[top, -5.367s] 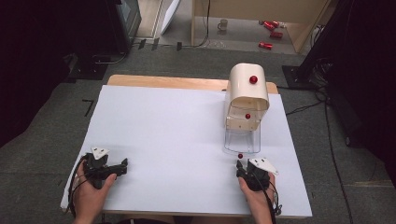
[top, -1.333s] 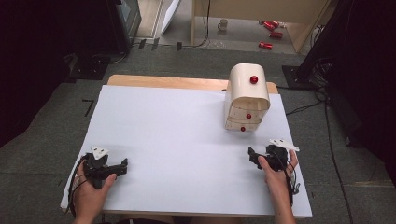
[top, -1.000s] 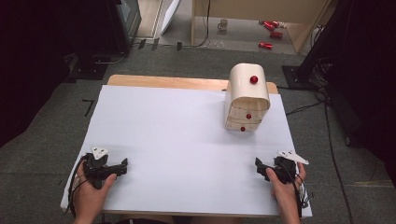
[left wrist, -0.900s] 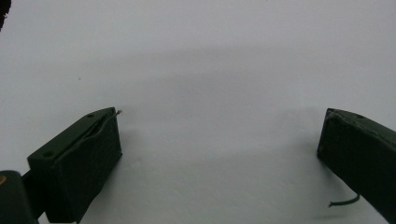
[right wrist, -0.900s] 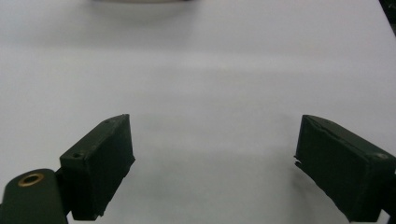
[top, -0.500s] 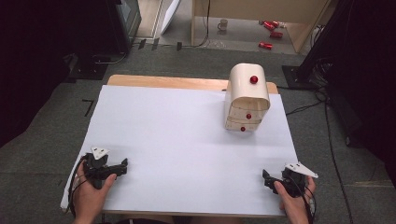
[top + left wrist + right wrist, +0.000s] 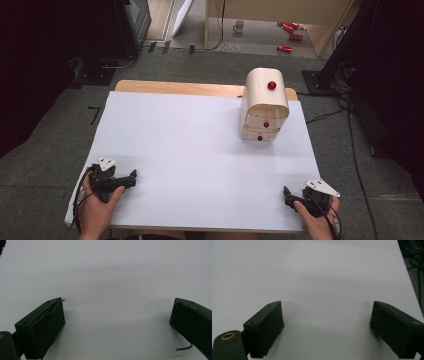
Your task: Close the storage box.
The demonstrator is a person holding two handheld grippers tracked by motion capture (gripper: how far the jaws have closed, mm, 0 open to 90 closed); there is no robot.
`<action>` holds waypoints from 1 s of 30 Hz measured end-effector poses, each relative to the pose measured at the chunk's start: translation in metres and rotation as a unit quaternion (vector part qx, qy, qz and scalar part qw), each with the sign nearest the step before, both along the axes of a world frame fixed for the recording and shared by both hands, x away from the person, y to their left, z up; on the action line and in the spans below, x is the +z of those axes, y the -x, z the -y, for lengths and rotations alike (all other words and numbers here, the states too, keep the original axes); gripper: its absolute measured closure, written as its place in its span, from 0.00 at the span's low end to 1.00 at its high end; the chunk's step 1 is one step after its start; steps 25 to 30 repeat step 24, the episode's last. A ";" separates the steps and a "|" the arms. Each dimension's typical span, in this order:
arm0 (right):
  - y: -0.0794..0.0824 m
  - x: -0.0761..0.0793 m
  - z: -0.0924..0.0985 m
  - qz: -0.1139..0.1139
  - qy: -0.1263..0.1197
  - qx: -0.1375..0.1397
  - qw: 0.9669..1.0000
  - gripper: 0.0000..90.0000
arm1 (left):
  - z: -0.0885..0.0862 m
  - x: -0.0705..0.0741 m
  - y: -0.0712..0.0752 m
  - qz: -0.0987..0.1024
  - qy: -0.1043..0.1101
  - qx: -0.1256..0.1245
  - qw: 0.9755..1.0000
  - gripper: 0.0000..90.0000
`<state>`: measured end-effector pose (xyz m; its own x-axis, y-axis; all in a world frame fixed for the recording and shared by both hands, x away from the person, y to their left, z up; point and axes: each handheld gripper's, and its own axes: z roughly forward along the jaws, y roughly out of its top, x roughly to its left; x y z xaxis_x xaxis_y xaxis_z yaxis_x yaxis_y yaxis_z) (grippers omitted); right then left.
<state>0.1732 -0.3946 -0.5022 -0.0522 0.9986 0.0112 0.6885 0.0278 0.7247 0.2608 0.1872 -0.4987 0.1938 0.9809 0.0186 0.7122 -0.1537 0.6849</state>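
Observation:
A small cream drawer cabinet with a rounded top stands at the back right of the white table top. It has a red knob on top and a red knob on each of its two drawers, and both drawers sit pushed in. My left gripper rests at the near left of the table, open, with bare white surface between its fingers. At the near right corner my right gripper is also open and holds nothing; bare table lies between its fingers. Both grippers are far from the cabinet.
The table's right edge runs close beside my right gripper, with cables on the floor past it. A wooden board sticks out behind the white sheet. Red cans and a mug lie on the floor beyond.
The cabinet's lower drawer, pulled out in the oldest frame, is now shut. My right gripper has drawn back from the cabinet to the near right corner. The left gripper has stayed put.

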 end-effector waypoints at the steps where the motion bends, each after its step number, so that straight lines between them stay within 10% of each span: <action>1: 0.001 -0.001 0.001 0.004 -0.003 -0.002 1.000 0.12 | 0.000 0.000 0.000 0.000 0.000 0.000 1.000 0.00; 30: 0.003 -0.003 -0.001 0.020 -0.005 -0.012 1.000 0.12 | 0.000 0.000 0.000 0.000 0.000 0.000 1.000 0.00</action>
